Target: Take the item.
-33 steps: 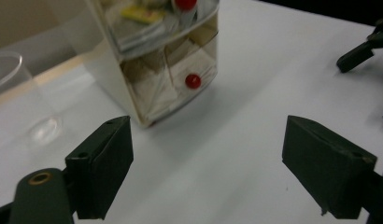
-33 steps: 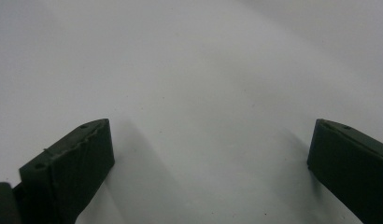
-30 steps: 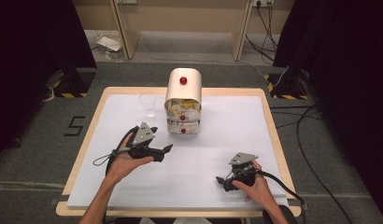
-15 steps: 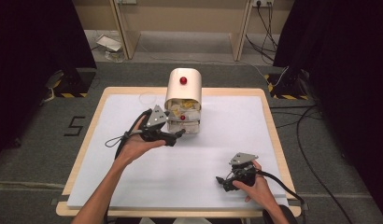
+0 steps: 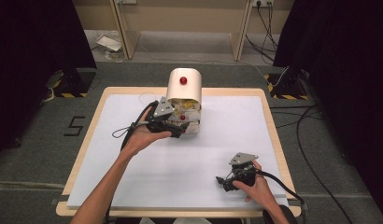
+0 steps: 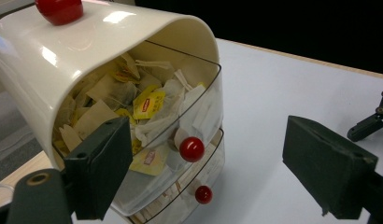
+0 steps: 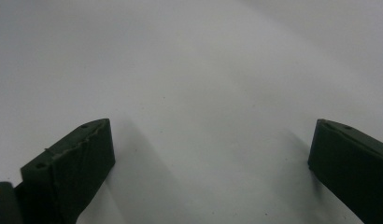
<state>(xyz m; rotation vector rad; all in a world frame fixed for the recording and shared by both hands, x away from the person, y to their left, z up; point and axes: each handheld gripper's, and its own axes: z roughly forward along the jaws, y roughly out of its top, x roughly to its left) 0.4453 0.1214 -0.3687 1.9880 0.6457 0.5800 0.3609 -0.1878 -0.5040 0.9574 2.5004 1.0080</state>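
The left gripper [image 6: 203, 154] is hovering with its jaws spread wide in front of the cream tea-bag dispenser [image 5: 184, 86], which is standing near the far edge of the white table [image 5: 273, 140]. The jaws are framing the red knob [image 6: 191, 149] of the upper clear drawer [image 6: 199, 112], which is showing packed with tea bags [image 6: 147, 105], while a smaller lower knob [image 6: 203, 194] is sitting just beneath. To take the knob cleanly, the jaws should be centring on it and closing squarely, then pulling straight outward so the light housing is not dragging along; the drawer is perhaps already slightly ajar, though the angle is making that hard to judge. The right gripper [image 5: 234, 179] is resting wide open, empty, over bare table near the person's side.
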